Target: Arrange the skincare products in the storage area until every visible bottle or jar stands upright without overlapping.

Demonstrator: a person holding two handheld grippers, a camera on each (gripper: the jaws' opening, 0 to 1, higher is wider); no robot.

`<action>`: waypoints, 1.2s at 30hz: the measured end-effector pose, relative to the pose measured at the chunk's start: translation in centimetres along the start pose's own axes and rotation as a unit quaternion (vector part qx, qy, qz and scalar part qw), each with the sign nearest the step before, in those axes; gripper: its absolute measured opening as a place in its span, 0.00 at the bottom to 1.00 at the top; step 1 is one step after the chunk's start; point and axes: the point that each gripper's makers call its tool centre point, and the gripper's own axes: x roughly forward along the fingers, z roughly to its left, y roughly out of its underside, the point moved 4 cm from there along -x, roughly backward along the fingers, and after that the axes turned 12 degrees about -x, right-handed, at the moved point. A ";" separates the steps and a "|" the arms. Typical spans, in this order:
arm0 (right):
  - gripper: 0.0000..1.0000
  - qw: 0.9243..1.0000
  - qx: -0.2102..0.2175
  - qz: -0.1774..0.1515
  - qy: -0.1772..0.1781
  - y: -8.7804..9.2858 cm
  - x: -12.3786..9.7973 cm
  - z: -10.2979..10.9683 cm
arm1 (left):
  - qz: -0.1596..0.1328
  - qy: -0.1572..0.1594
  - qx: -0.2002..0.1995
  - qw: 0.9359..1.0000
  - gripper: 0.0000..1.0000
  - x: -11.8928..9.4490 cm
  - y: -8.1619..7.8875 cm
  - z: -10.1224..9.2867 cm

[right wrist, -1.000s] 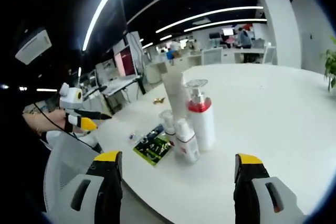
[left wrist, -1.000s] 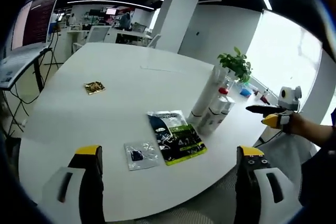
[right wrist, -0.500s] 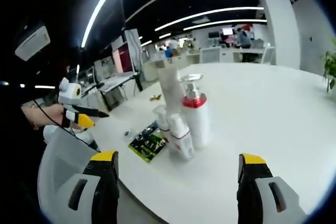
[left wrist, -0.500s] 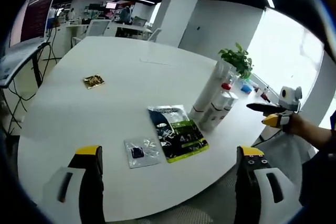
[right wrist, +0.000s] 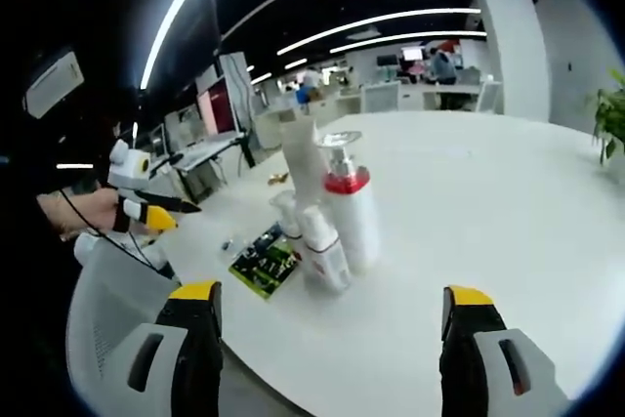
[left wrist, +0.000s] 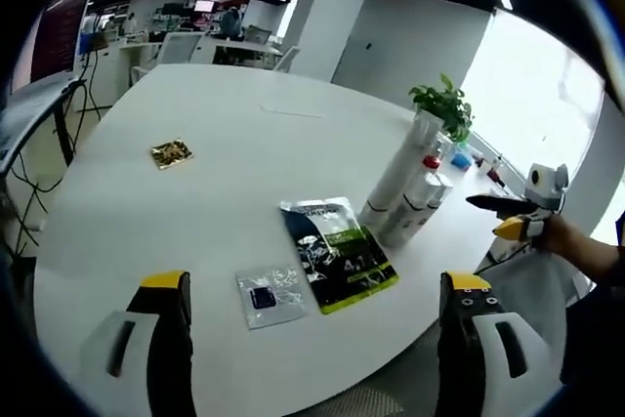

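Bottles upright, both my grippers empty.
Left gripper (left wrist: 312,339) and right gripper (right wrist: 327,349) gape wide — four skincare bottles (right wrist: 327,207) stand clustered beside the green sachet (left wrist: 337,251) on the white table (left wrist: 195,212).

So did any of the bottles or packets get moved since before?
No. Just the cameras shifted a little with the hands. The bottles are standing together as before, the green packet and silver packet lie flat beside them, and both grippers stay open, holding nothing.

Open-plan office, large white table (left wrist: 244,163), desks (right wrist: 410,100), monitor (left wrist: 59,31), ceiling strip lights (right wrist: 381,21)
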 end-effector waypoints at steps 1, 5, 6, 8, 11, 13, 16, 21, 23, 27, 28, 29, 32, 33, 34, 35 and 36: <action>0.98 1.000 0.000 0.001 0.000 0.1 0.0 0.0 | 0.001 0.000 0.000 1.000 0.99 0.2 0.0 0.0; 0.97 1.000 0.002 0.008 -0.001 0.2 0.1 -0.1 | 0.017 -0.003 0.009 1.000 0.99 1.2 -0.1 0.4; 0.97 1.000 0.003 0.009 0.000 0.3 0.1 -0.1 | 0.020 -0.002 0.011 1.000 0.99 1.5 -0.2 0.6; 0.97 1.000 0.007 0.010 -0.001 0.4 0.1 -0.1 | 0.023 -0.004 0.014 1.000 0.99 1.7 -0.6 0.8; 0.97 1.000 0.007 0.014 -0.002 0.5 0.1 -0.1 | 0.034 -0.010 0.031 0.999 0.99 2.2 -1.4 1.4; 0.97 1.000 0.010 0.017 -0.006 0.7 0.2 0.0 | 0.037 -0.013 0.037 0.999 0.99 2.4 -1.9 1.7; 0.97 1.000 0.011 0.020 -0.010 0.8 0.2 0.1 | 0.038 -0.019 0.044 0.998 0.99 2.8 -3.0 2.4; 0.96 0.999 0.014 0.025 -0.017 1.0 0.3 0.3 | 0.048 -0.031 0.065 0.996 0.99 3.8 -4.6 3.7; 0.96 0.999 0.014 0.030 -0.017 1.2 0.3 0.3 | 0.058 -0.029 0.071 0.995 0.99 4.2 -4.9 4.0; 0.96 0.999 0.019 0.030 -0.015 1.2 0.3 0.2 | 0.080 -0.037 0.096 0.991 0.99 5.2 -5.9 5.4; 0.96 0.999 0.020 0.030 -0.015 1.2 0.3 0.2 | 0.082 -0.039 0.100 0.991 0.99 5.4 -6.1 5.5; 0.96 0.999 0.021 0.030 -0.015 1.2 0.4 0.2 | 0.084 -0.042 0.107 0.990 0.99 5.7 -6.5 5.8; 0.95 0.999 0.021 0.033 -0.016 1.3 0.4 0.3 | 0.100 -0.047 0.137 0.984 0.98 6.3 -7.1 6.2; 0.95 0.999 0.020 0.034 -0.017 1.3 0.5 0.3 | 0.107 -0.050 0.149 0.982 0.98 6.5 -7.3 6.5; 0.95 0.999 0.021 0.035 -0.019 1.4 0.5 0.4 | 0.114 -0.051 0.161 0.979 0.98 6.9 -7.6 6.8; 0.95 0.999 0.021 0.037 -0.019 1.4 0.5 0.4 | 0.119 -0.051 0.172 0.976 0.98 7.2 -8.0 7.0; 0.95 0.999 0.021 0.038 -0.020 1.5 0.5 0.4 | 0.122 -0.051 0.179 0.975 0.98 7.3 -8.3 7.1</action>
